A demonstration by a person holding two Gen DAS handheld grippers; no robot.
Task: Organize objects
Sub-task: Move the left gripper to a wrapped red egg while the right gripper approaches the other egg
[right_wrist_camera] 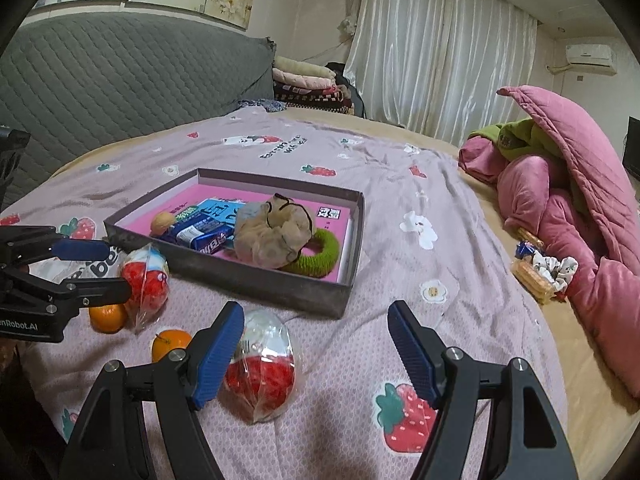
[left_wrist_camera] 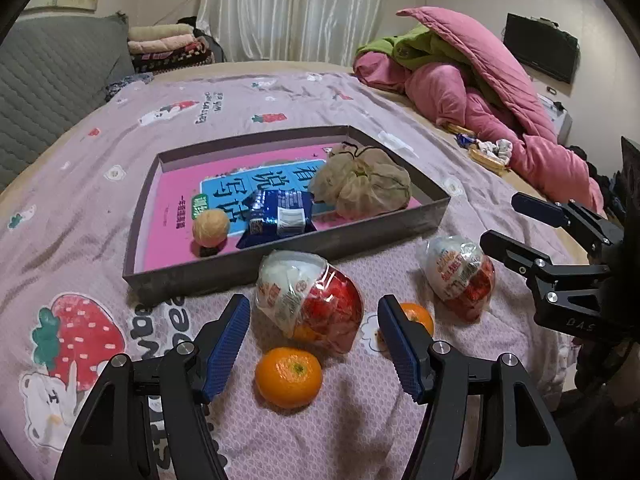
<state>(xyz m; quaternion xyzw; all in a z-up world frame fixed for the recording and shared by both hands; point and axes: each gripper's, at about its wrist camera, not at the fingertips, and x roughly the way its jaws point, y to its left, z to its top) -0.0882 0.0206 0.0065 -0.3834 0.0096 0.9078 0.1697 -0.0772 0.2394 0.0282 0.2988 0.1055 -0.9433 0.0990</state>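
- While both tools hover over the bed, the left gripper (left_wrist_camera: 314,344) stands wide open and grips nothing; a wrapped red-and-white egg toy (left_wrist_camera: 310,300) lies on the blanket between its blue pads, touching neither.
- At 6 o'clock of that egg sits a mandarin (left_wrist_camera: 289,376); a second mandarin (left_wrist_camera: 418,316) peeks out behind the pad at 3 o'clock.
- The right gripper (right_wrist_camera: 316,348) is likewise spread wide and empty, with another wrapped egg toy (right_wrist_camera: 262,368) just beside its pad at 9 o'clock.
- At 12 o'clock of both eggs stands the shallow grey box (left_wrist_camera: 288,252), its near wall between the grippers and the contents.
- Inside the box, on a pink book (left_wrist_camera: 176,200), lie a walnut (left_wrist_camera: 211,228), a blue snack packet (left_wrist_camera: 276,216), a beige scrunchie (left_wrist_camera: 362,186) and, in the right wrist view, a green scrunchie (right_wrist_camera: 320,256).
- Farther out, at 2 o'clock, a pink quilt (left_wrist_camera: 500,92) is heaped on the bed, with biscuit packs (right_wrist_camera: 532,272) beside it.
- A lilac strawberry-print blanket (left_wrist_camera: 80,208) covers the bed under everything.
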